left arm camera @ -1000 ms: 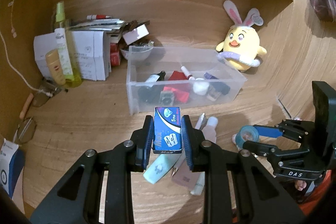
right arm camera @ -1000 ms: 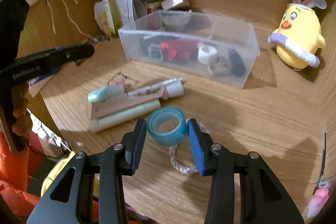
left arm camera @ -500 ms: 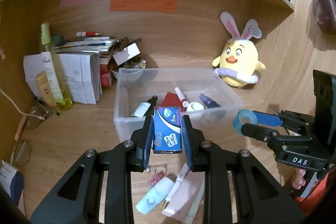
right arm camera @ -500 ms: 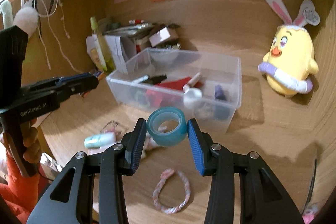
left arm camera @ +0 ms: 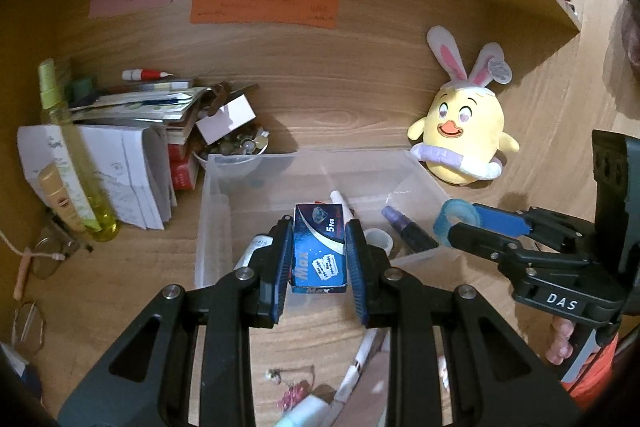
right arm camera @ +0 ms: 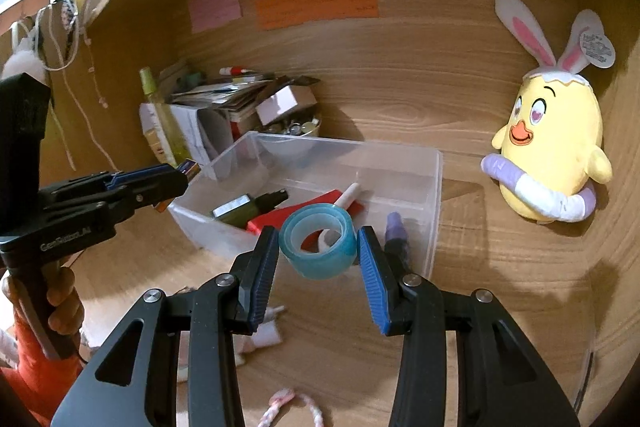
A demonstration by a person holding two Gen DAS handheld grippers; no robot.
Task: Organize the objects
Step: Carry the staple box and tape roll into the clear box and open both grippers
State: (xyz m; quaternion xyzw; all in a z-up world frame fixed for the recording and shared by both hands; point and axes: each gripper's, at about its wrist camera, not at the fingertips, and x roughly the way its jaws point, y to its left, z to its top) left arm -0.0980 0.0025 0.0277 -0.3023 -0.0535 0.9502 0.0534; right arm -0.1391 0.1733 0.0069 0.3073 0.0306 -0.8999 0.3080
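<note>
Two hand-held grippers, both loaded, over clear bin (left arm camera: 216, 223).
Left hand-held gripper (left arm camera: 319, 251) clamps blue razor-blade box (left arm camera: 318, 247); right hand-held gripper (right arm camera: 318, 247) pinches blue tape roll (right arm camera: 318, 241), w/ marker (right arm camera: 348, 197) in bin on worktop (right arm camera: 500, 267).

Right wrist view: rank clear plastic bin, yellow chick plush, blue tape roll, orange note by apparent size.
1. clear plastic bin
2. yellow chick plush
3. orange note and blue tape roll: look alike in area; the roll, held by the right gripper, is nearest the camera, so unranked.
</note>
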